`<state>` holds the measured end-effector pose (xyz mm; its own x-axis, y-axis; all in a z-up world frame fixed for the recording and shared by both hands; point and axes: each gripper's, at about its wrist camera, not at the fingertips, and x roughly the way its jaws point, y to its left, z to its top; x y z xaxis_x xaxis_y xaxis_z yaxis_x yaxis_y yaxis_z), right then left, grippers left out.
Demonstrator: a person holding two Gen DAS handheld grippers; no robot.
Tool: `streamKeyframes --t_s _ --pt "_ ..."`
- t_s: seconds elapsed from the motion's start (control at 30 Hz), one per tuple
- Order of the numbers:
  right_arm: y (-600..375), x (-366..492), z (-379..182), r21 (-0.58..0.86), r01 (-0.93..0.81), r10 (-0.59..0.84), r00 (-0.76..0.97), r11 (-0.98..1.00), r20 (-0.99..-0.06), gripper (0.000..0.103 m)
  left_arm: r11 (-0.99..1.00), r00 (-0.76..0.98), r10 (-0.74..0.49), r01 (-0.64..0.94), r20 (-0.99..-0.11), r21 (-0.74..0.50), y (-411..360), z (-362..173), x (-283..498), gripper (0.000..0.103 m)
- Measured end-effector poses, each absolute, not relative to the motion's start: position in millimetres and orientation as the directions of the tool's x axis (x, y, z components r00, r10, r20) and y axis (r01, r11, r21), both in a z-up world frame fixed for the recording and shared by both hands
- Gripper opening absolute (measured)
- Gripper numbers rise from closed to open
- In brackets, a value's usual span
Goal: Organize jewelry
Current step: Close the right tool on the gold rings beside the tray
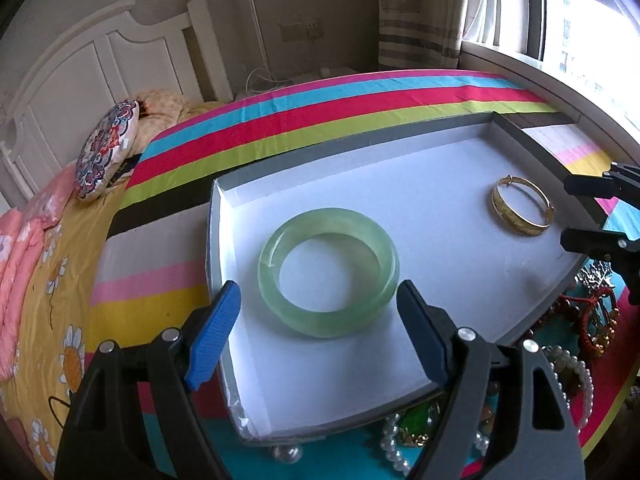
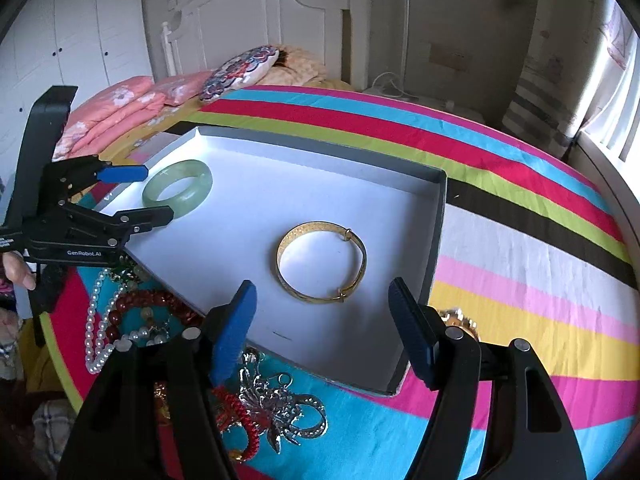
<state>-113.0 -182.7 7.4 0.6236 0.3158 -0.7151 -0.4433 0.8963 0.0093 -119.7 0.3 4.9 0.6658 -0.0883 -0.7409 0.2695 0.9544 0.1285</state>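
A shallow grey box with a white floor (image 1: pixel 440 184) (image 2: pixel 256 208) lies on a striped bedcover. A pale green jade bangle (image 1: pixel 328 272) (image 2: pixel 178 188) lies flat in its left part. A gold bangle (image 1: pixel 522 206) (image 2: pixel 321 262) lies flat in its right part. My left gripper (image 1: pixel 320 312) (image 2: pixel 150 194) is open, its jaws either side of the jade bangle and just short of it. My right gripper (image 2: pixel 322 304) (image 1: pixel 570 210) is open and empty, just short of the gold bangle.
A heap of loose jewelry lies on the cover by the box's near edge: pearl strands (image 2: pixel 94 320), dark red beads (image 2: pixel 140 304), a red cord bracelet (image 2: pixel 240 420), a silver ornament (image 2: pixel 280 408). Pillows and a white headboard (image 2: pixel 256 20) stand beyond. A window (image 1: pixel 592 48) is at right.
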Motion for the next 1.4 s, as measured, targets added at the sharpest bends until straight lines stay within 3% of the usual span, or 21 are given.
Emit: streamKeyframes --t_s 0.13,0.2,0.3,0.33,0.53,0.97,1.03,1.1,1.23,1.4 --pt "-183.1 -116.0 9.3 0.01 -0.43 0.311 0.638 0.903 -0.704 0.069 0.956 0.669 -0.104 0.271 -0.736 0.111 1.0 7.3 -123.3 0.08" --pt "-192.2 -121.7 15.6 0.036 -0.412 0.328 0.668 0.911 -0.667 0.073 0.961 0.675 -0.157 0.271 -0.721 0.046 8.5 12.8 -131.4 0.083" --pt "-225.3 -135.0 32.0 0.132 -0.354 0.359 0.718 0.926 -0.597 0.076 0.971 0.74 -0.202 0.238 -0.642 -0.031 30.6 32.1 -159.3 0.092" --pt "-233.7 -139.1 35.9 0.142 -0.34 0.356 0.732 0.93 -0.581 0.077 0.973 0.76 -0.202 0.226 -0.618 -0.041 37.2 37.6 -167.0 0.1" --pt "-297.2 -172.1 50.4 0.196 -0.228 0.297 0.813 0.954 -0.5 0.086 0.988 0.856 -0.157 0.136 -0.493 -0.08 84.0 64.8 -219.4 0.101" --pt "-304.1 -180.0 10.5 0.065 -0.181 0.179 0.739 0.981 -0.649 0.086 0.988 0.839 -0.15 0.149 -0.523 -0.045 73.0 33.7 -245.0 0.101" --pt "-294.8 -169.9 10.2 0.023 -0.185 0.154 0.734 0.982 -0.661 0.083 0.986 0.829 -0.157 0.161 -0.536 -0.039 66.8 27.0 -242.7 0.101" --pt "-293.9 -157.9 13.1 0.078 -0.197 0.199 0.727 0.977 -0.657 0.074 0.986 0.821 -0.157 0.165 -0.548 -0.035 62.1 20.5 -240.8 0.101" --pt "-288.9 -137.8 17.5 0.135 -0.201 0.24 0.717 0.97 -0.654 0.068 0.984 0.816 -0.157 0.175 -0.556 -0.02 56.5 12.7 -241.4 0.101" --pt "-280.8 -109.6 6.1 0.116 -0.184 0.21 0.664 0.976 -0.718 0.044 0.983 0.812 -0.152 0.181 -0.563 -0.003 53.8 6.9 -241.5 0.101"
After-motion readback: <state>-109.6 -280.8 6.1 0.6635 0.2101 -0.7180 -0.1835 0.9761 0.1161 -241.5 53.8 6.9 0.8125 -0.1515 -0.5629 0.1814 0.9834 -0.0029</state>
